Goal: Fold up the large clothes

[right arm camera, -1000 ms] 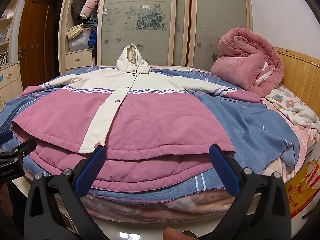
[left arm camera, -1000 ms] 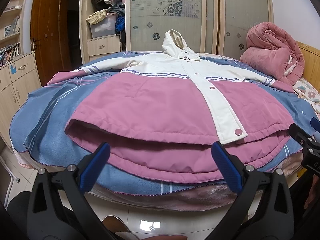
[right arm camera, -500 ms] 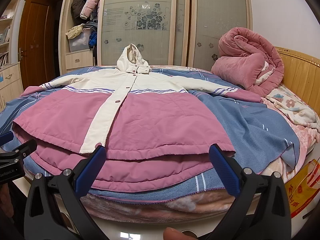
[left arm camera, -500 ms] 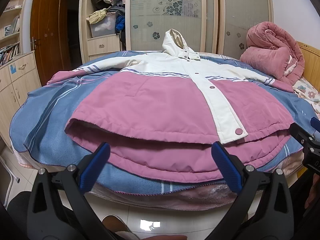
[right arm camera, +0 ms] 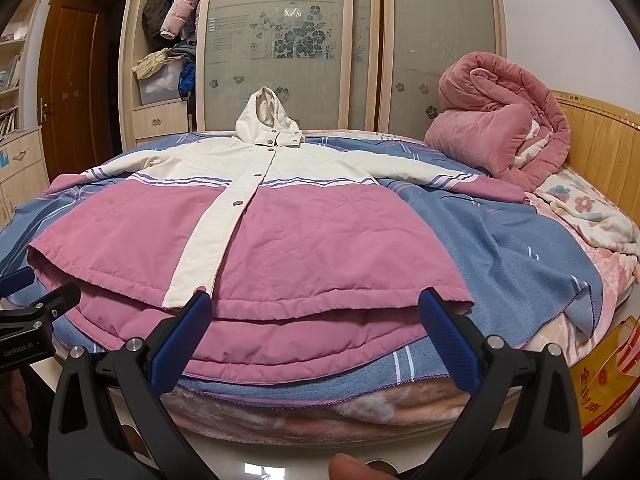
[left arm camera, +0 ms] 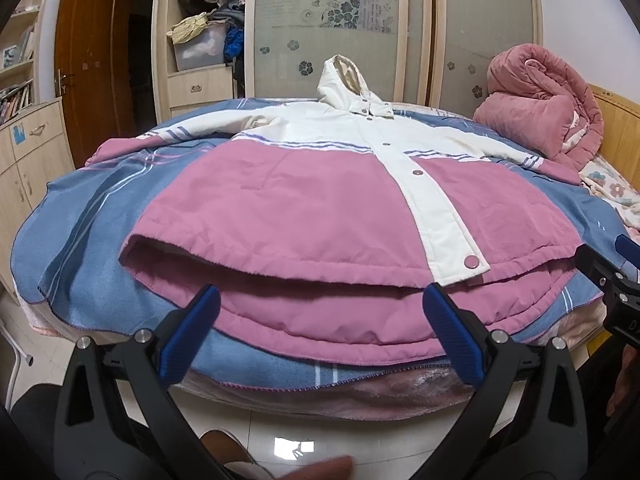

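A large hooded jacket [left arm camera: 288, 208] [right arm camera: 320, 232], pink below and white above, lies buttoned and face up on the bed with both sleeves spread outward. Its hem faces me at the bed's near edge. My left gripper [left arm camera: 320, 328] hovers open just short of the hem's left half, nothing between its blue pads. My right gripper [right arm camera: 312, 328] stands open before the hem's right half, also holding nothing. The right gripper's tip shows at the left wrist view's right edge [left arm camera: 608, 276], and the left gripper's tip at the right wrist view's left edge [right arm camera: 36, 304].
A blue striped blanket [left arm camera: 88, 232] [right arm camera: 500, 256] covers the bed under the jacket. A rolled pink quilt [right arm camera: 500, 128] [left arm camera: 540, 108] sits by the wooden headboard [right arm camera: 600, 144] at the right. Wardrobe doors [right arm camera: 288, 40] stand behind, drawers [left arm camera: 28, 152] at the left. Glossy tiled floor [left arm camera: 288, 448] lies below.
Both grippers have edged very slightly nearer to the jacket's hem. The jacket has not moved.
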The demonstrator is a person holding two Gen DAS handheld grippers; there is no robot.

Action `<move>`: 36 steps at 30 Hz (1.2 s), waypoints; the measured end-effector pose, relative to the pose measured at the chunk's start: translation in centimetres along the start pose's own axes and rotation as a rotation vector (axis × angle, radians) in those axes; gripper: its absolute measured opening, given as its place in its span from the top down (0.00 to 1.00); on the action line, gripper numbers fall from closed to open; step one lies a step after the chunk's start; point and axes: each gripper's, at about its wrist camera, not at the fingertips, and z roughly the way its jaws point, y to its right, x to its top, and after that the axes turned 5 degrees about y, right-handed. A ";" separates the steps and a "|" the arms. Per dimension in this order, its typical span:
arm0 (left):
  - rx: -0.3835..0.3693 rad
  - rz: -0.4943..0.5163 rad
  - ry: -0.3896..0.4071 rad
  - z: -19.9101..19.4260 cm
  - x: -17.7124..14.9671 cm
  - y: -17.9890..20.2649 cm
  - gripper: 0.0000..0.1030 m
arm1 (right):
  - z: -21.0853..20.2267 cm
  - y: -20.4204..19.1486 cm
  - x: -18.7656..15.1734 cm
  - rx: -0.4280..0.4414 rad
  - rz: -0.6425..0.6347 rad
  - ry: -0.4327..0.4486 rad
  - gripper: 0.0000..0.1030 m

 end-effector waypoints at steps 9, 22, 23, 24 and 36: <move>-0.075 0.029 0.028 -0.2 0.6 -0.2 0.02 | 0.0 0.3 0.3 0.020 0.015 0.016 0.01; -0.229 -0.161 0.014 2.2 1.4 -5.6 0.02 | 0.4 0.5 0.7 0.092 0.039 0.027 0.01; -0.232 -0.183 0.026 2.2 1.5 -6.1 0.02 | 0.4 0.6 0.9 0.106 0.053 0.029 0.01; -0.232 -0.198 0.032 2.2 1.5 -6.4 0.02 | 0.5 0.8 1.0 0.115 0.067 0.033 0.01; -0.268 -0.344 0.053 4.1 2.6 -8.6 0.02 | 2.2 0.6 1.6 0.298 0.155 0.015 0.01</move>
